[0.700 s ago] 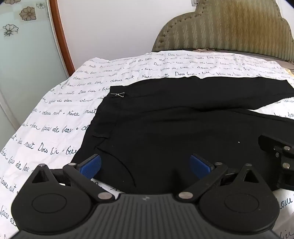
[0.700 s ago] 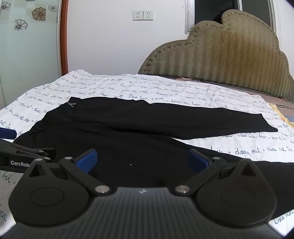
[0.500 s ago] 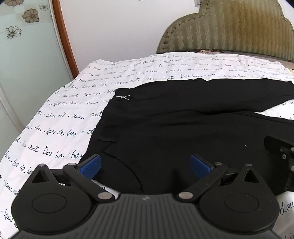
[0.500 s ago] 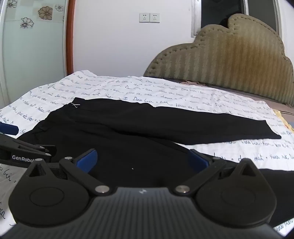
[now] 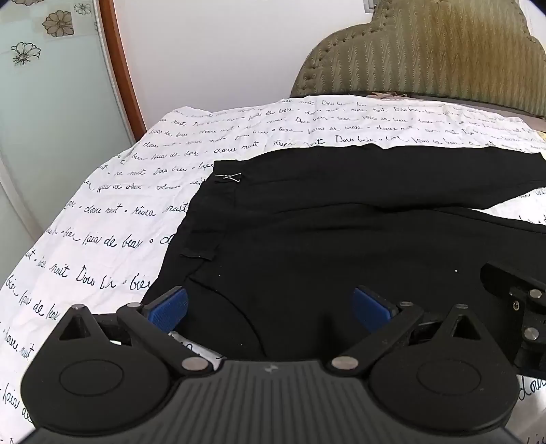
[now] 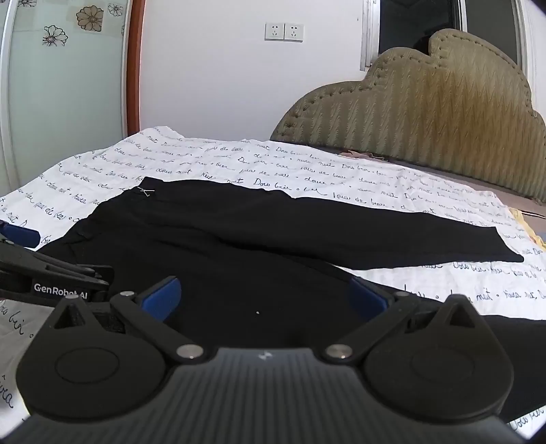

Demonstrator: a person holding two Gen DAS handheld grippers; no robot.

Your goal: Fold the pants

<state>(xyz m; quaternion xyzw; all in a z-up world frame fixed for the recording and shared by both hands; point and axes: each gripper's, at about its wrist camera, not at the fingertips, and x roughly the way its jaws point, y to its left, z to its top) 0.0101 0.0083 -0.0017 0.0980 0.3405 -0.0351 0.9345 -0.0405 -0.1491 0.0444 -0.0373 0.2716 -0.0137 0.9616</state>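
Observation:
Black pants lie spread flat on the bed, waistband to the left with a small metal clasp, legs running right. They also show in the right wrist view; the far leg ends at a hem. My left gripper is open and empty, low over the pants' near waist corner. My right gripper is open and empty over the near leg. The right gripper's body shows in the left wrist view, the left one's body in the right wrist view.
The bed has a white sheet with black script. An olive padded headboard stands at the back right. A frosted glass door with a wooden frame is at the left. The wall has sockets.
Both grippers have pulled back and risen slightly, views shifting right; both stay open. The pants have not moved.

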